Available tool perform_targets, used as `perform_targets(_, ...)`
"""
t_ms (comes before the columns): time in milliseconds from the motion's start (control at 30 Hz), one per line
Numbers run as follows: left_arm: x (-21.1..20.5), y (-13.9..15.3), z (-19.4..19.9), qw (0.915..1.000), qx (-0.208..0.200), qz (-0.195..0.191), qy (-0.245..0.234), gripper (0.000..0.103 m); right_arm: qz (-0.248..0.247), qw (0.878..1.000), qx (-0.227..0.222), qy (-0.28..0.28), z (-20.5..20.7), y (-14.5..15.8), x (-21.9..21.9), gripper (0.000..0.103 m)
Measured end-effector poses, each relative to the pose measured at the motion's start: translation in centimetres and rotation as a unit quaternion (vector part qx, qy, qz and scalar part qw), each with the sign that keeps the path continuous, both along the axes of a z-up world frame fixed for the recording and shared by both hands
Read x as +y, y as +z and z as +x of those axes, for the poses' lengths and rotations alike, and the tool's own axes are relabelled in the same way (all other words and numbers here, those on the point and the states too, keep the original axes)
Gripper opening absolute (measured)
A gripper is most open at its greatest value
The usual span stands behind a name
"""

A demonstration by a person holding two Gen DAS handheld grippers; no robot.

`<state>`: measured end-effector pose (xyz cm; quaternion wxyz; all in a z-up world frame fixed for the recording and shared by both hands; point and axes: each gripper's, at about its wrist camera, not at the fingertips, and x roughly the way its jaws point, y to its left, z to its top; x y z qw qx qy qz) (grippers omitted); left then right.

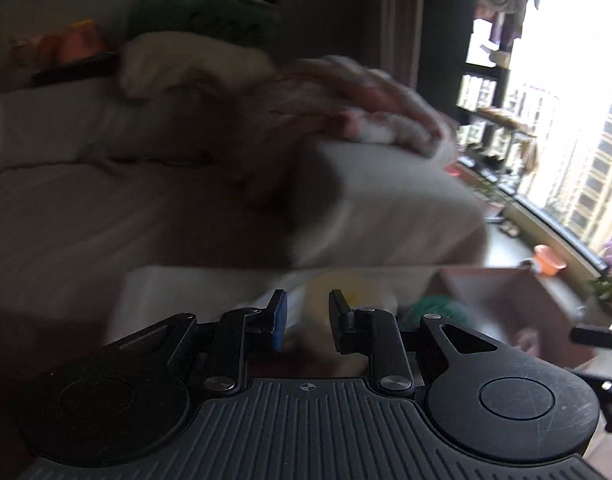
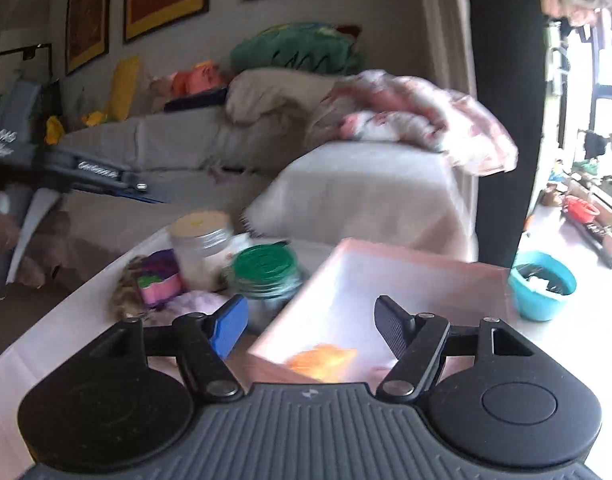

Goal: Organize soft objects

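Note:
My right gripper (image 2: 311, 328) stands open above a pink box (image 2: 405, 276) on the white table (image 2: 66, 332). An orange soft thing (image 2: 325, 360) lies in the box just below the open jaws, touching neither pad. Left of the box sit a purple and pink soft toy (image 2: 160, 280), a lilac cloth (image 2: 194, 304) and a furry brown piece (image 2: 126, 292). My left gripper (image 1: 307, 320) is open by a narrow gap with nothing between its pads; a blurred yellow-topped jar (image 1: 337, 292) shows beyond the gap.
A green-lidded jar (image 2: 266, 268) and a pale-lidded jar (image 2: 202, 236) stand beside the box. A teal bowl (image 2: 541, 284) sits to the right. Behind is a grey sofa (image 2: 365, 192) with a green cushion (image 2: 298, 48) and a floral blanket (image 2: 425, 120).

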<state>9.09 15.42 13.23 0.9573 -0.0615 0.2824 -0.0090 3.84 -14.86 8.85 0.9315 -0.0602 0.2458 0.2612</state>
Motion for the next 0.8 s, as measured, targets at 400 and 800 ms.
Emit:
perform_targets(400, 0.3, -7.8, -3.1, 0.9938, 0.086, -0.042, -0.057, 0.025, -0.113, 0.989, -0.003, 0.095, -3.3, -3.6, 10.2, 0.071)
perform_targets(800, 2.3, -9.3, -2.1, 0.9910, 0.078, -0.065, 0.087, 0.026, -0.119, 0.990, 0.046, 0.067, -4.5, -8.5, 9.9, 0.071)
